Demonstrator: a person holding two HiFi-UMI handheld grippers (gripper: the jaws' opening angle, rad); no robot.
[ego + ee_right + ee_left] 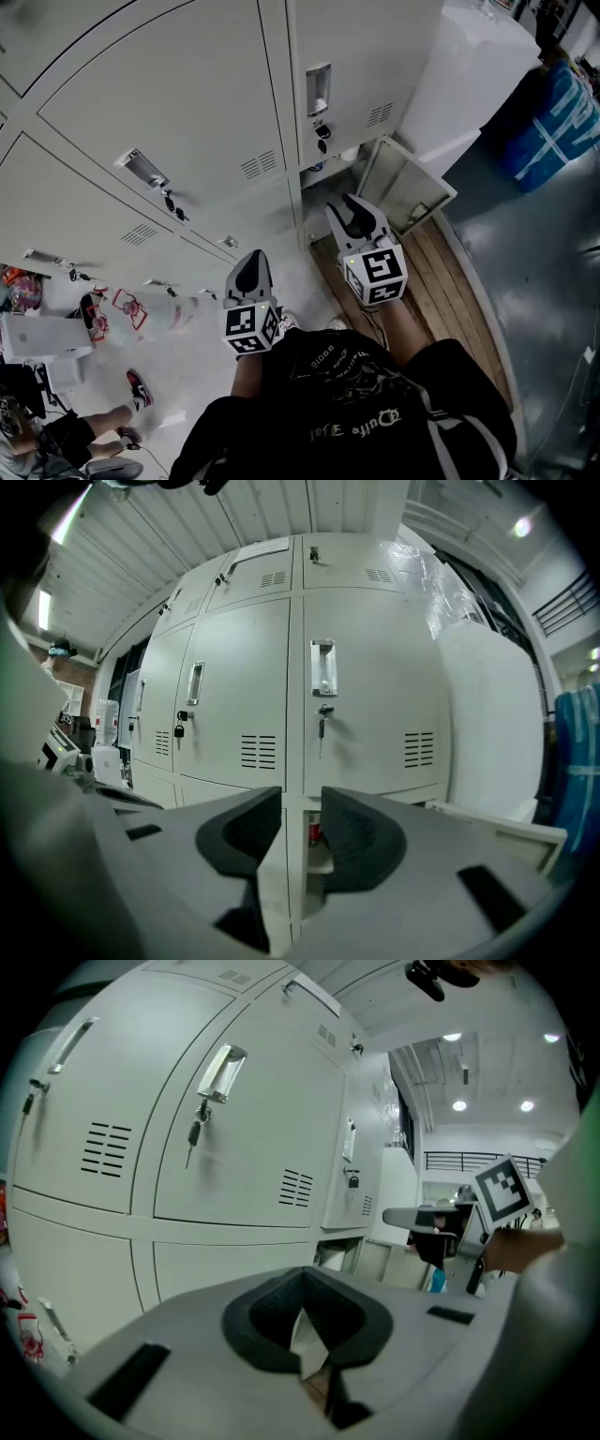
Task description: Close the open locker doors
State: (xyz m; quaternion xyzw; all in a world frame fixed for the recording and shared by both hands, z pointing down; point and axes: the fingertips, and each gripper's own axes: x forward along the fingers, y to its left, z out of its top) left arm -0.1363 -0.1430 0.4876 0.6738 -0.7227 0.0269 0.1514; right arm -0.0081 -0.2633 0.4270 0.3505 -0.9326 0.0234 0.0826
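Note:
A wall of pale grey lockers (178, 103) faces me. One bottom compartment (333, 169) stands open, its door (405, 183) swung out to the right over the floor. My right gripper (352, 208) hovers just in front of that opening, open, with nothing between its jaws. In the right gripper view the open compartment (317, 841) shows through the gap of the right gripper (302, 803), and the door (502, 829) lies low at the right. My left gripper (251, 261) is held lower left, shut and empty. The left gripper (305, 1274) points at closed lockers, with the open door (386, 1265) beyond.
Keys hang from locks (322, 131) on the closed doors. A tall white cabinet (469, 75) stands right of the lockers, a blue bag (553, 122) beyond it. Wooden boards (450, 281) run along the floor. A seated person (56, 441) and shoes are at lower left.

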